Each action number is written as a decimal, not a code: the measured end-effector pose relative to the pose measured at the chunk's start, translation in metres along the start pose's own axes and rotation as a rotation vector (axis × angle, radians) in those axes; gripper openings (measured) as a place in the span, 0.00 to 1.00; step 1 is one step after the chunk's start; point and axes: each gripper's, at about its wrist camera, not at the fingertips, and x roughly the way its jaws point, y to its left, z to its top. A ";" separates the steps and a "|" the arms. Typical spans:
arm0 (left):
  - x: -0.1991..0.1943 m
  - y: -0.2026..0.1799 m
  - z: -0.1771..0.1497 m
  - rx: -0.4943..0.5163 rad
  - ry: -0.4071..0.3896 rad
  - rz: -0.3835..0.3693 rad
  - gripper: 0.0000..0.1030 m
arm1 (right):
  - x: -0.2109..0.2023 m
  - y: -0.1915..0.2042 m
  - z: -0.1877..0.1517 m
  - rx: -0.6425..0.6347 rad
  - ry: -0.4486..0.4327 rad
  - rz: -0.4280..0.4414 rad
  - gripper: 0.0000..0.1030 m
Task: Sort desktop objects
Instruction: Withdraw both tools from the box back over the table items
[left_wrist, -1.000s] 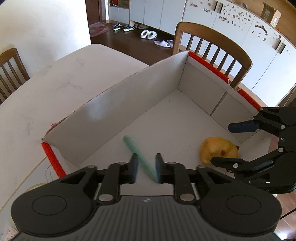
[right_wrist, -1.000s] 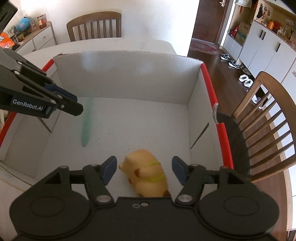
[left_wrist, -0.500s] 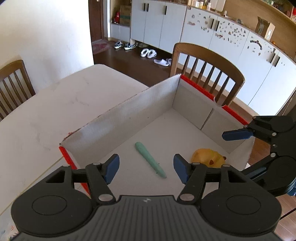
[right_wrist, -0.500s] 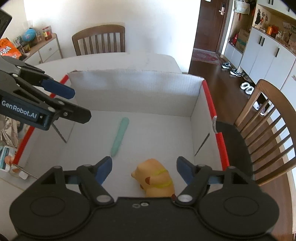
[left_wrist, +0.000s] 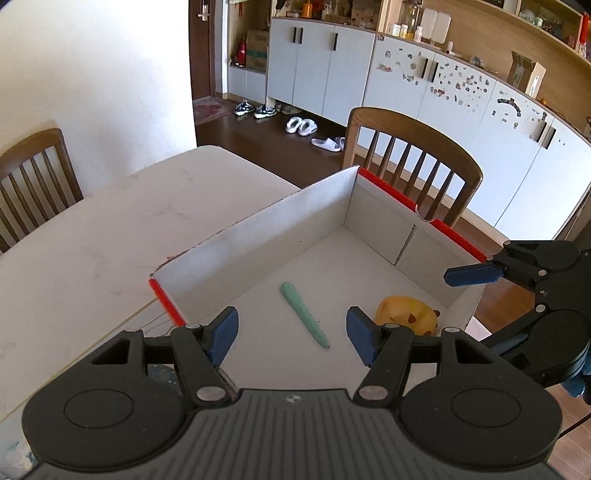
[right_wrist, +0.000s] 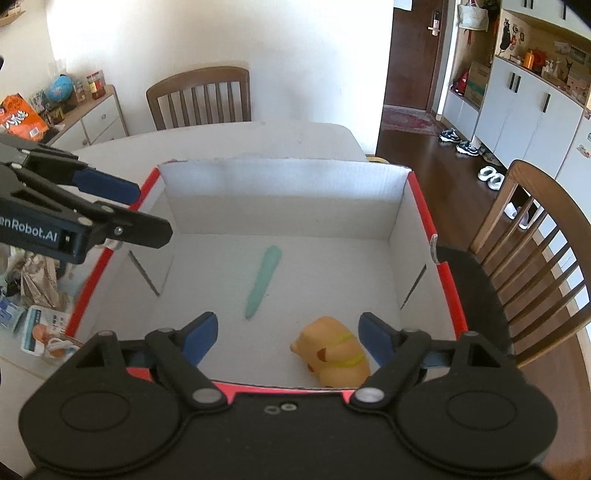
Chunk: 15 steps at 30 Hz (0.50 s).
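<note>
From my left claw (left_wrist: 291, 334), spread with nothing between its pads, I see a slim mint-green stick (left_wrist: 304, 319) flat on the floor of the white box (left_wrist: 258, 236). From my right claw (right_wrist: 286, 338), which is opening and empty, a smooth orange-yellow animal toy (right_wrist: 334, 350) with yellow stripes lies near the box's front wall.

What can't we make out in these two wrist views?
- Yellow toy: left wrist view, its near side is hidden behind the left gripper.
- Box: right wrist view, near wall covered by the right gripper, whose jaws are opening with nothing between them.
- Packets left of the box: right wrist view, labels too small, partly behind the other gripper.
</note>
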 end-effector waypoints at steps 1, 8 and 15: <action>-0.003 0.001 -0.001 -0.002 -0.005 -0.002 0.62 | -0.002 0.003 0.001 0.002 -0.004 0.002 0.81; -0.026 0.008 -0.012 -0.006 -0.032 0.004 0.62 | -0.016 0.027 0.005 0.018 -0.038 0.022 0.81; -0.047 0.020 -0.025 -0.011 -0.051 0.001 0.62 | -0.023 0.055 0.009 0.019 -0.059 0.038 0.81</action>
